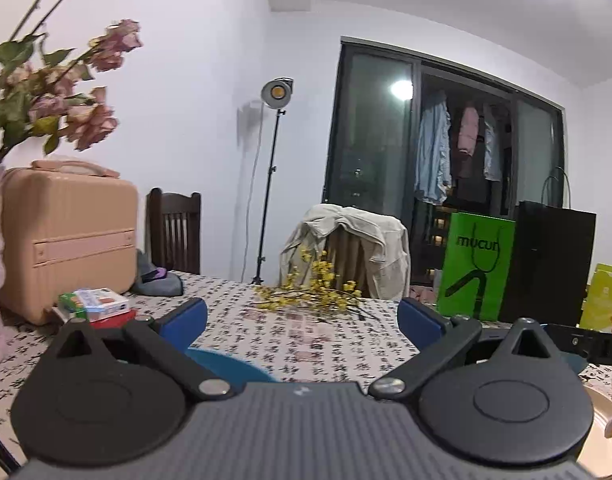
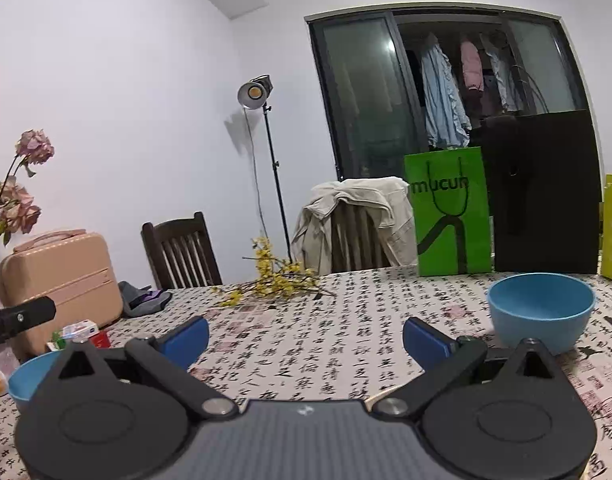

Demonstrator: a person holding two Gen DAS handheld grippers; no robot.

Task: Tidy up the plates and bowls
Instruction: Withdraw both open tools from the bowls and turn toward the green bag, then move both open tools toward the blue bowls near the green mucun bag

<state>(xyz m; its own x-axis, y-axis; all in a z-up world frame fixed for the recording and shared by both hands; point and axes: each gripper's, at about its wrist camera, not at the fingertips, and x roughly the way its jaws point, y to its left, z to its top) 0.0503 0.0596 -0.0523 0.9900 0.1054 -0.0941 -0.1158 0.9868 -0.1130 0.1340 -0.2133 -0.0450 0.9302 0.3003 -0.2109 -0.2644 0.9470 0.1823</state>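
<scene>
Both tongs are spread wide, holding nothing. The left tongs (image 1: 302,320) hover low over the bench (image 1: 306,344), which wears a cloth printed with calligraphy. A blue dish (image 1: 230,364) lies just under and behind the left finger, mostly hidden by the tool body; whether it is a plate or a bowl cannot be told. A cream plate (image 1: 602,412) shows at the far right edge. The right tongs (image 2: 306,340) are also above the cloth. A blue bowl (image 2: 540,310) stands upright just beyond the right finger, apart from it. A second blue bowl (image 2: 30,376) sits off to the left, partly hidden. Yellow twigs (image 2: 274,276) lie well ahead, between the fingers.
</scene>
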